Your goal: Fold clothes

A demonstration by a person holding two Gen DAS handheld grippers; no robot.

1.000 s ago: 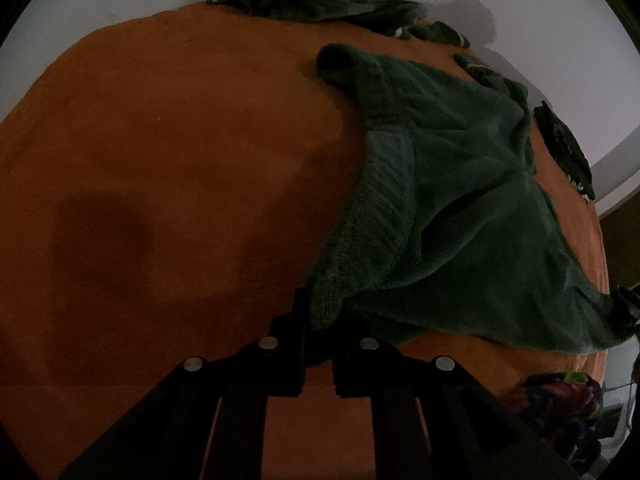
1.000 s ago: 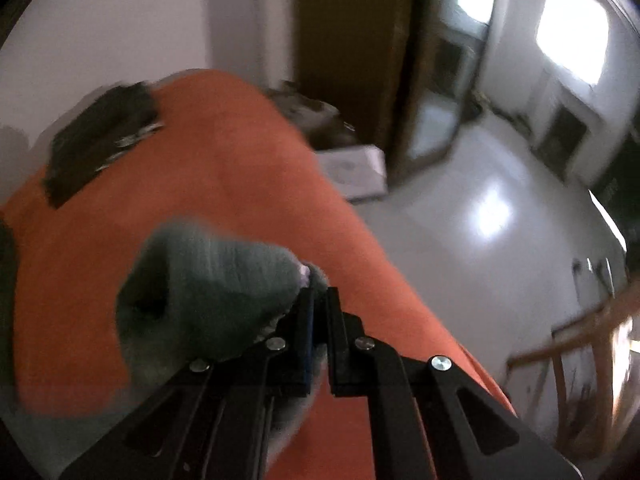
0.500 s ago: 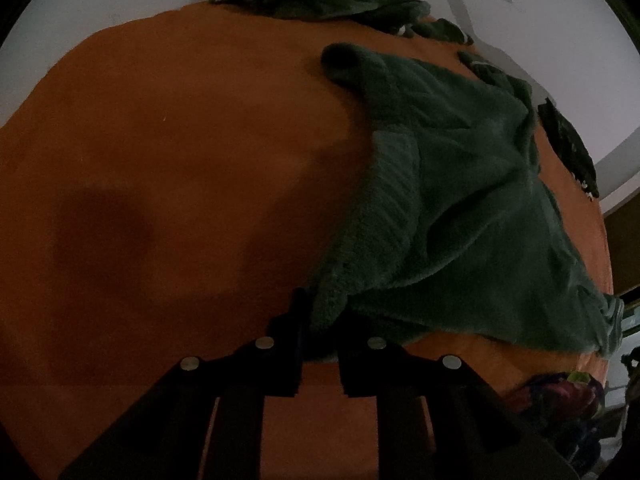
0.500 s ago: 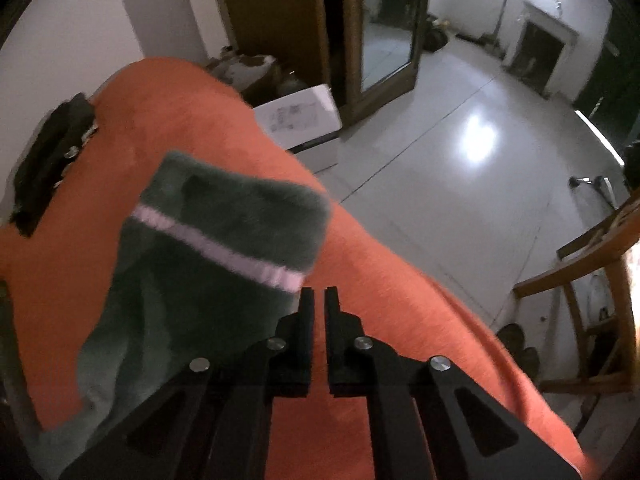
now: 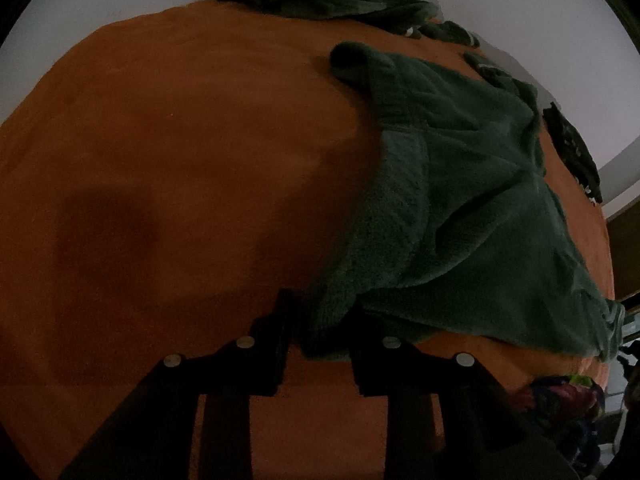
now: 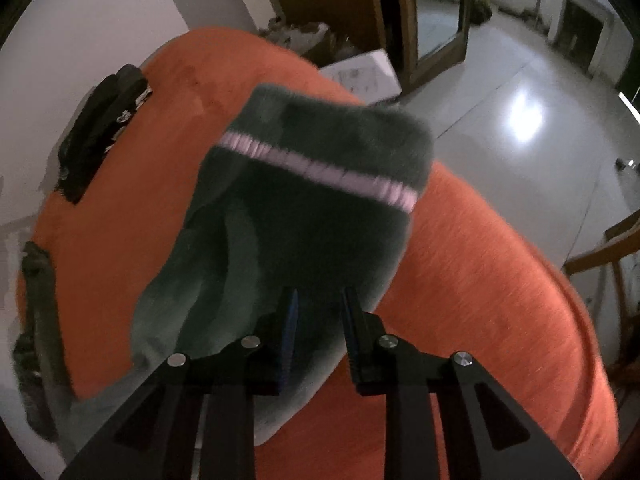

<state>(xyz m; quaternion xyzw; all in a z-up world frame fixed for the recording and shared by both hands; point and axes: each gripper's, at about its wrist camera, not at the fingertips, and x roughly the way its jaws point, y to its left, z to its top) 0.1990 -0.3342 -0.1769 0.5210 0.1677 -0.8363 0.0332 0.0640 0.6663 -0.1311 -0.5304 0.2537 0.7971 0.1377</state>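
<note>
Orange bed cover [image 6: 500, 280], green sweater [image 5: 460, 200] lying lengthwise away from camera, both grippers' fingers opening around its fabric.

A dark green fleece garment [image 5: 460, 208] with a pink-striped cuff [image 6: 320, 168] lies rumpled on the orange bed [image 5: 180, 140].
</note>
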